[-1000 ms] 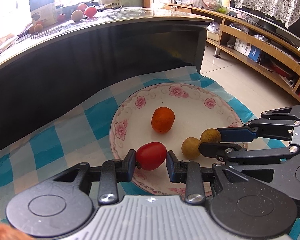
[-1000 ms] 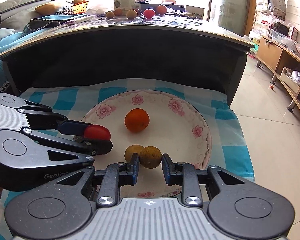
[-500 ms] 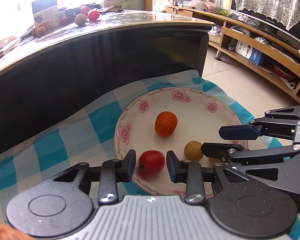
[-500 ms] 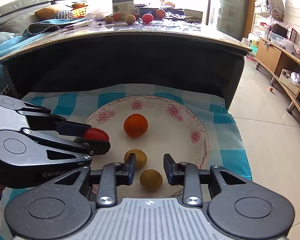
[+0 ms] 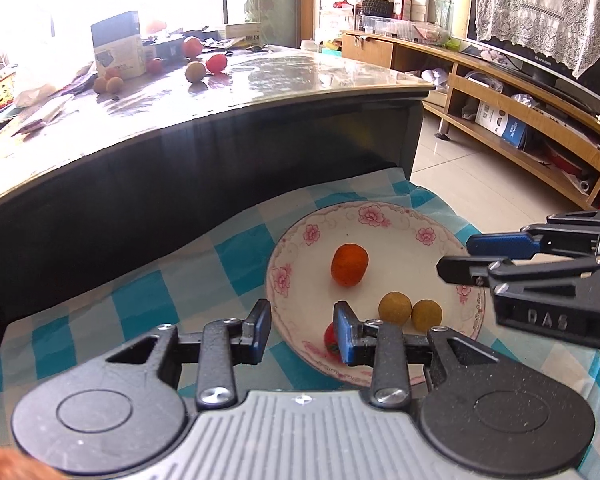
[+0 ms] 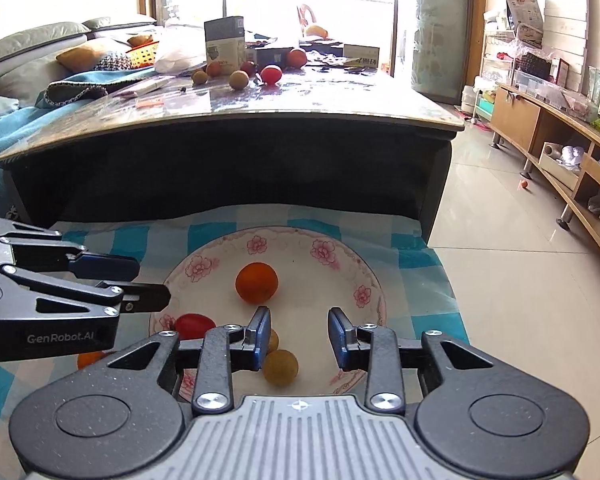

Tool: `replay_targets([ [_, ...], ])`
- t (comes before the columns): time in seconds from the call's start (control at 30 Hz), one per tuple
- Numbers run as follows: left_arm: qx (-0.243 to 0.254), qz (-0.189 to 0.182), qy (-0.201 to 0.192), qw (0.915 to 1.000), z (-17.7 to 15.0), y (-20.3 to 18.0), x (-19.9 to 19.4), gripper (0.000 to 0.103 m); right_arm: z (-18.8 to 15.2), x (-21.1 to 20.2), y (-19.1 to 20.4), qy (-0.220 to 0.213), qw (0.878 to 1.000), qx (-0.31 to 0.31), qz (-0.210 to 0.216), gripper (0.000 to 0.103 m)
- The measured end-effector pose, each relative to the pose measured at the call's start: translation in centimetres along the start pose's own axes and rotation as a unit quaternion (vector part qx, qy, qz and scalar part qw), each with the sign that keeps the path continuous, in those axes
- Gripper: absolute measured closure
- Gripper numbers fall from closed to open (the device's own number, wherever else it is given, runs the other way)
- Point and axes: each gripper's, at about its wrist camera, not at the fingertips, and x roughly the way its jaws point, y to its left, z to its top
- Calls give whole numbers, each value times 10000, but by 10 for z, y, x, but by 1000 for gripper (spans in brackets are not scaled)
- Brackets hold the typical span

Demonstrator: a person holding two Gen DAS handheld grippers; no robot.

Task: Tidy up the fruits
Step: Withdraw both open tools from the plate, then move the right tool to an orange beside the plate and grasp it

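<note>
A flowered white plate (image 5: pixel 392 220) (image 6: pixel 284 234) lies on a blue checked cloth. On it are an orange fruit (image 5: pixel 349 265) (image 6: pixel 257 282), two yellow-brown fruits (image 5: pixel 395 308) (image 5: pixel 426 314) (image 6: pixel 281 367) and a red tomato (image 6: pixel 194 325), half hidden behind my left finger in the left wrist view (image 5: pixel 329 338). My left gripper (image 5: pixel 302 332) (image 6: pixel 136 278) is open and empty, above the plate's left edge. My right gripper (image 6: pixel 298 336) (image 5: pixel 456 256) is open and empty above the plate's near side.
A dark table (image 5: pixel 220 92) (image 6: pixel 260 108) stands behind the cloth, carrying more fruits (image 5: pixel 196 72) (image 6: pixel 270 73), a box (image 5: pixel 118 46) and papers. Another orange fruit (image 6: pixel 90 359) lies on the cloth under the left gripper. Wooden shelving (image 5: pixel 520 120) runs along the right over tiled floor.
Both grippers opened and let go: the tomato and a yellow-brown fruit now lie on the plate. Both grippers rose and pulled back; the left one shifted left.
</note>
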Motion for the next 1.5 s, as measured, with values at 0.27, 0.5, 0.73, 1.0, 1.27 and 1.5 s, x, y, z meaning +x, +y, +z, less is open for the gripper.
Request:
replay_targets([
  [0.27,-62,17,-87,9999,-7,8,-36,60,4,-25,1,-194,9994,273,121,76],
  [0.5,-204,-42,-190,9996,-24,11,-76,60,-5,-49,17,-206,9991,320,179,76],
  [0.73,-352,-159,-267,9989,-46,6,-119,60,-31,-86,38,-113,9989,418,180,76],
  [1.0,-621,-254,-260,9974,-64,8,-146,57,-44,-122,54,132,9995,235,161,74],
  [1.27,-791,-250,229,9963,-81,16,-112,57,-47,-76,62,490,9980,106,379,70],
  [1.5,-825,-388,590,9941,-92,17,-88,57,-50,-39,57,792,9949,230,577,70],
])
